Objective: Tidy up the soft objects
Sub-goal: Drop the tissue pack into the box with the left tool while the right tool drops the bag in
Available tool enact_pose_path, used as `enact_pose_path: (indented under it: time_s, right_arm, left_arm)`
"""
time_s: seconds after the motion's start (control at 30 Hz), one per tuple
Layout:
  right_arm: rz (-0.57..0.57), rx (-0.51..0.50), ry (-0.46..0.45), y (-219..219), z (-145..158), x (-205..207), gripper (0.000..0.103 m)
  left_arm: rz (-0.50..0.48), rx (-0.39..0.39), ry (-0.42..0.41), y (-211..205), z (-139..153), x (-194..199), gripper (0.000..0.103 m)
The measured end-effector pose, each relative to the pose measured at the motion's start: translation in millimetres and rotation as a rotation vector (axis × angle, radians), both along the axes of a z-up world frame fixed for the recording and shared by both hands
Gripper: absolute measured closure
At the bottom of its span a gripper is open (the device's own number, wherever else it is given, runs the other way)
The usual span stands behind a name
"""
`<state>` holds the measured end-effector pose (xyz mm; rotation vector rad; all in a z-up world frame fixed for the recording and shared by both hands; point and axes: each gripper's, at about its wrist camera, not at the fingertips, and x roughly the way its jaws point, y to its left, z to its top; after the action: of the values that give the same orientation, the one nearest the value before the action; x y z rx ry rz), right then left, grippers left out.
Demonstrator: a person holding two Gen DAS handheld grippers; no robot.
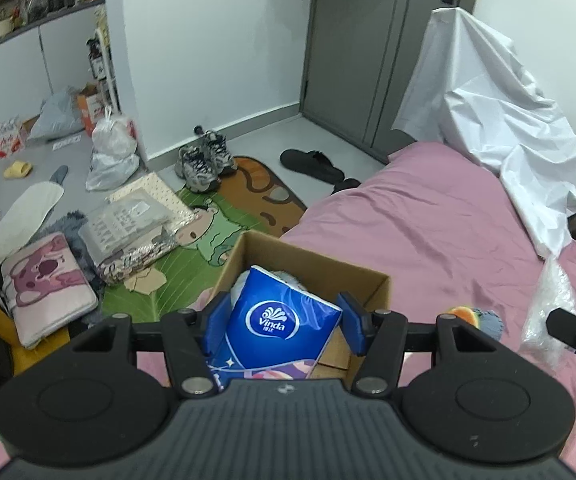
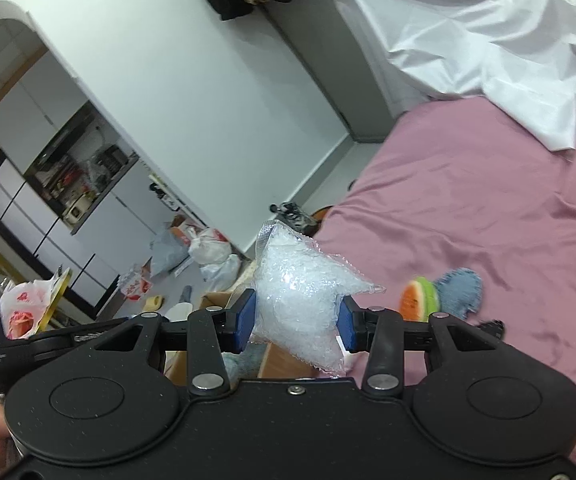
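Note:
My left gripper is shut on a blue Vinda tissue pack and holds it over the open cardboard box standing on the pink bed. Something white lies in the box under the pack. My right gripper is shut on a clear plastic bag of white filling, held above the bed. The bag also shows at the right edge of the left wrist view. A soft toy with an orange-green slice and blue fabric lies on the bed; it also shows in the left wrist view.
A white sheet is draped at the far right of the bed. The floor to the left holds a green mat, folded bags, a pink cushion, sneakers, a slipper and plastic bags.

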<state>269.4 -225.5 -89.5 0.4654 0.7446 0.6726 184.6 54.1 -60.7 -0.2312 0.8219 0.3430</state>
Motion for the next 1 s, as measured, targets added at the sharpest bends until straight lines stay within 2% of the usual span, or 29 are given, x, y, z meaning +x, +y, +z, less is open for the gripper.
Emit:
enact_pose_path:
  time_s: [0.57,0.8,0.9,1.0]
  right_arm:
    - [0.144,-0.081,-0.016,82.6,-7.1,6.5,0.062]
    - [0.193,-0.119,-0.014,110.6,-11.7,10.3,0.062]
    - [0.195,-0.132,-0.002,116.9,-15.3,13.9,0.061]
    - [0.199,-0.146,-0.001,118.2,-15.5,11.7,0.058]
  left_arm:
    - [0.032,-0.128,0.105,47.2,-48.6,7.9,0.045]
    - [0.036,-0.127,0.093,58.2,-41.7,5.3,0.041]
    - [0.038,-0.100,0.096,62.1,-39.9,6.3,0.038]
    - [0.042,-0.078,0.105,65.0,-40.3,8.0,0.030]
